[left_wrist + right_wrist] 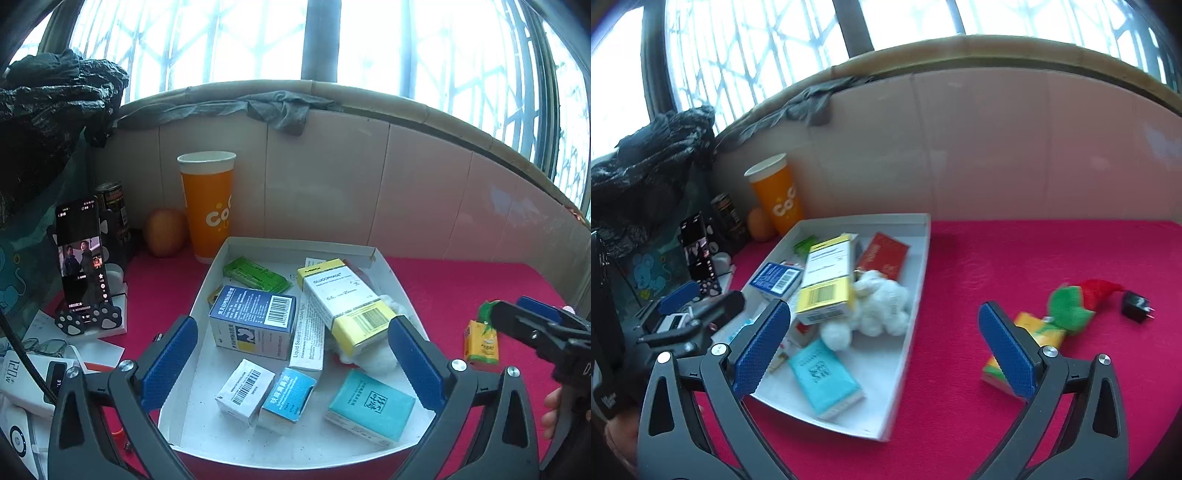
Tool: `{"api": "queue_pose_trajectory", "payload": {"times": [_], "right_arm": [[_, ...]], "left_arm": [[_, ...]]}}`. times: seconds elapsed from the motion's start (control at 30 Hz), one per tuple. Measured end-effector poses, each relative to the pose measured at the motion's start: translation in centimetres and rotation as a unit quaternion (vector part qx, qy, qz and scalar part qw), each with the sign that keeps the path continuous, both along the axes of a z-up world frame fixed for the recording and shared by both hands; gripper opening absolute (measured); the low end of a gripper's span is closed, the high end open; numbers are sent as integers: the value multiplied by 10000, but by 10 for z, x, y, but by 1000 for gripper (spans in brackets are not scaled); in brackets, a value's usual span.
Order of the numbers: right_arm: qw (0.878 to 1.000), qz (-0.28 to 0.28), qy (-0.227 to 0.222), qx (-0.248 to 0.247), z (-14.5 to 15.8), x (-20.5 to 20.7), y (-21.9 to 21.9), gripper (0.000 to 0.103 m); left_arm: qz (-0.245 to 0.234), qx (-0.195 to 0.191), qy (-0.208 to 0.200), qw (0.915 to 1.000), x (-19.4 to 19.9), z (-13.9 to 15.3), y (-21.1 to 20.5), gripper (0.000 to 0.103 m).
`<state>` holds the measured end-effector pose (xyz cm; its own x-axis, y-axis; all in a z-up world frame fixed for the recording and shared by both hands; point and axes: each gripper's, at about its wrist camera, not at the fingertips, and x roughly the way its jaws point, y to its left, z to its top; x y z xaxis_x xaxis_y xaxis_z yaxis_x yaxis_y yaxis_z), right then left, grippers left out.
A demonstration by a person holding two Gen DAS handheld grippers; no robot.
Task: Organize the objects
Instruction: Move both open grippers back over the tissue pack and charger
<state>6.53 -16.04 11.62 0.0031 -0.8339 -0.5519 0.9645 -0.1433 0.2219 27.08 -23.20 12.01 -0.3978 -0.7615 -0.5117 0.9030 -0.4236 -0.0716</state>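
Note:
A white cardboard tray (295, 245) (916, 266) on a red cloth holds several medicine boxes, among them a yellow and white box (347, 302) (827, 280), a dark blue box (255, 321), a teal box (371, 406) (823, 373), and a white plush toy (879, 306). My left gripper (291, 365) is open and empty above the tray's near half. My right gripper (882, 347) is open and empty over the tray's right edge. An orange and yellow box (1034, 332) (480, 343), a green and red plush toy (1075, 302) and a black plug (1136, 306) lie on the cloth to the right.
An orange paper cup (208, 206), an orange fruit (164, 232), a dark can (112, 206) and a phone on a paw stand (83, 262) stand left of the tray. Glasses and papers (44, 347) lie at near left. A tiled wall (369, 184) backs the table.

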Motion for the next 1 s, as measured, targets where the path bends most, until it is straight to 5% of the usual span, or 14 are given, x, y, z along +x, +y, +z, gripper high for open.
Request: {"api": "queue_pose_trajectory", "payload": {"times": [0.4, 0.67, 0.87, 1.0], "right_arm": [[9878, -1506, -329, -235, -2, -112, 88, 103], [9705, -2380, -47, 371, -31, -189, 116, 103], [9768, -1892, 310, 953, -49, -237, 79, 103], [9838, -1145, 798, 1122, -58, -249, 39, 103]], "left_arm": [[-924, 101, -304, 9952, -63, -6, 36, 103], [-2186, 870, -397, 9711, -151, -29, 63, 103], [-2307, 1295, -824, 9609, -215, -55, 59, 103], [-2119, 1383, -1056, 9617, -239, -70, 53, 103]]}}
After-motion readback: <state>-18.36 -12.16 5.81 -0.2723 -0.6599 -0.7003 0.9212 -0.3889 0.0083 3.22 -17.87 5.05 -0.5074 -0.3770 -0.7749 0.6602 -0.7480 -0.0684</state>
